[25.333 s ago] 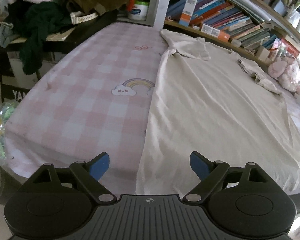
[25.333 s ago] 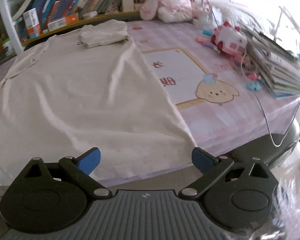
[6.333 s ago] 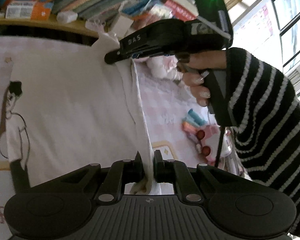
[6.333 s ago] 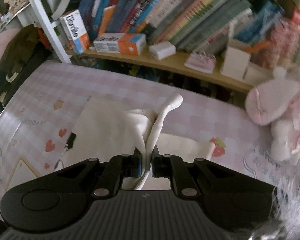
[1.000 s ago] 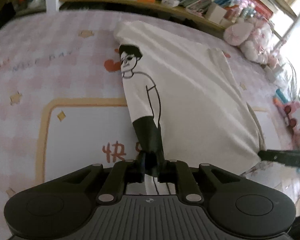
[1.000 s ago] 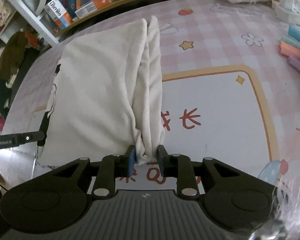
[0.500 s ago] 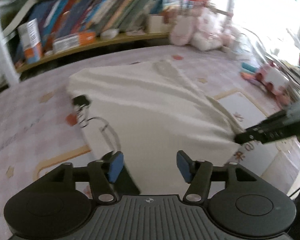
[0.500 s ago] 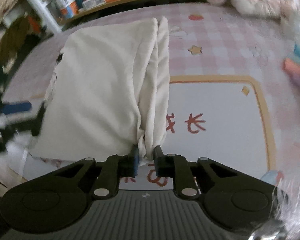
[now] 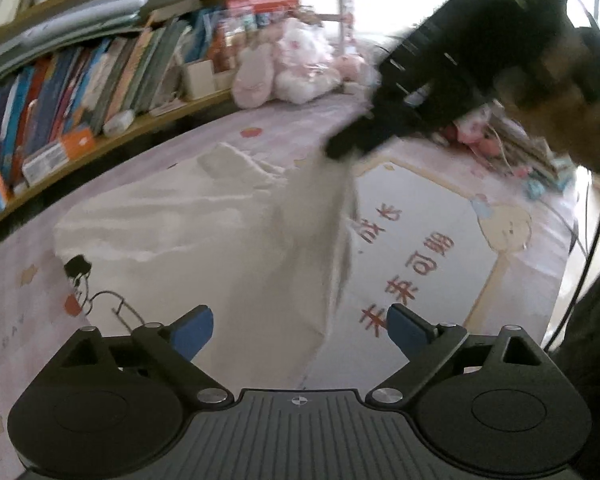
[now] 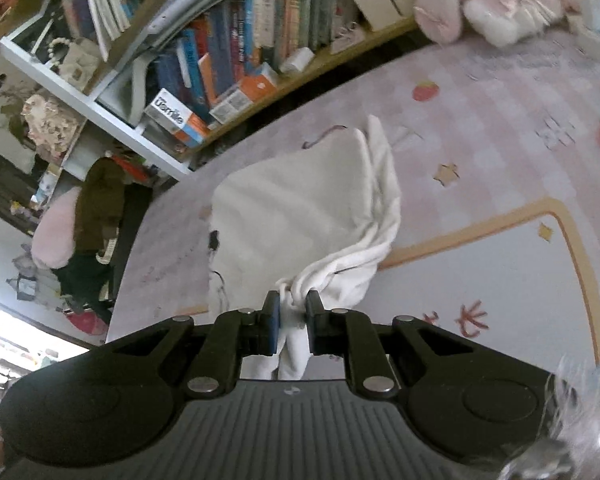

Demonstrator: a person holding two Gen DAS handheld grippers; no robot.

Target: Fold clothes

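Cream T-shirt [image 10: 300, 216] on pink bed sheet [image 10: 500, 128], long axis running away toward bookshelf [image 10: 236, 60]. R gripper [image 10: 293, 314] pinches bunched near corner, lifted. L gripper [image 9: 300, 330] just opened, jaws spread, nothing between; near hem directly ahead, L nearer.

Left wrist view: right claw [image 9: 342, 152] motion-blurred, its tips lost against the lifted cloth; the hand [image 9: 556, 92] behind it a brown smear, cut by the top-right edge. Raised edge of the cream shirt [image 9: 316, 216] streaked, folds unreadable. Book spines [image 9: 80, 92] too soft to read. Right wrist view: shirt's gathered end [image 10: 292, 356] drops behind the claw body; printed figure [image 10: 214, 240] mostly hidden under the fold.
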